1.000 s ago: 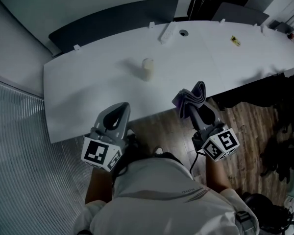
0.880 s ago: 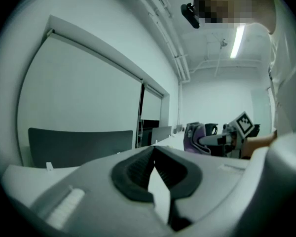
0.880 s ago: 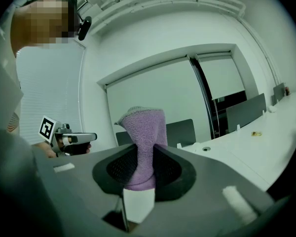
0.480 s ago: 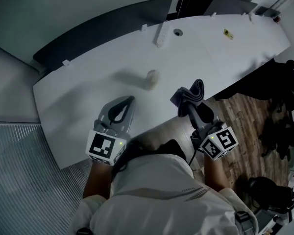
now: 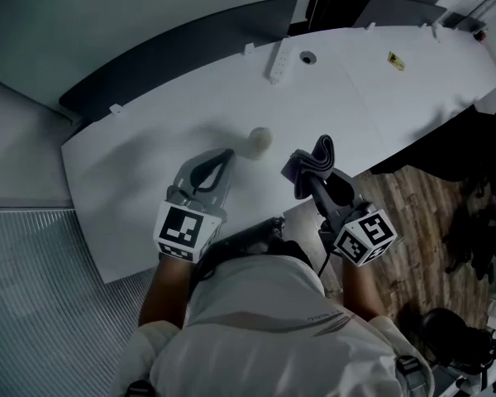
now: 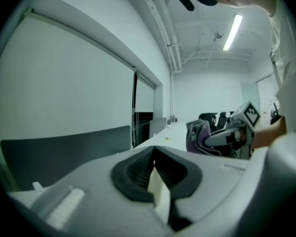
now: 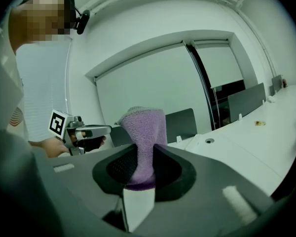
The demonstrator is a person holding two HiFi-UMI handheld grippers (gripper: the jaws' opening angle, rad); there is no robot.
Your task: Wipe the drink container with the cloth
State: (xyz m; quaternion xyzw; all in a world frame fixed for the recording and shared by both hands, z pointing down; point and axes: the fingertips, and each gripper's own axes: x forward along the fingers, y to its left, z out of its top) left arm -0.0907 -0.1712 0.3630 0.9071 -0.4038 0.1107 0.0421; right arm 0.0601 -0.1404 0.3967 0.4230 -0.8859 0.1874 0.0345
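Note:
The drink container, a small pale cream vessel, stands on the white table near its front edge. My left gripper is over the table just left of the container, a small gap apart. Its jaws are shut with nothing between them, as the left gripper view also shows. My right gripper sits right of the container at the table's front edge, shut on a folded purple cloth. The cloth stands up between its jaws. No container shows in either gripper view.
A white power strip, a cable hole and a small yellow item lie at the table's far side. A dark partition panel runs behind the table. Dark chairs stand on the wooden floor to the right.
Both grippers have moved forward from off the table's front edge towards the container. The left one is now over the table beside it. The cloth stays in the right gripper.

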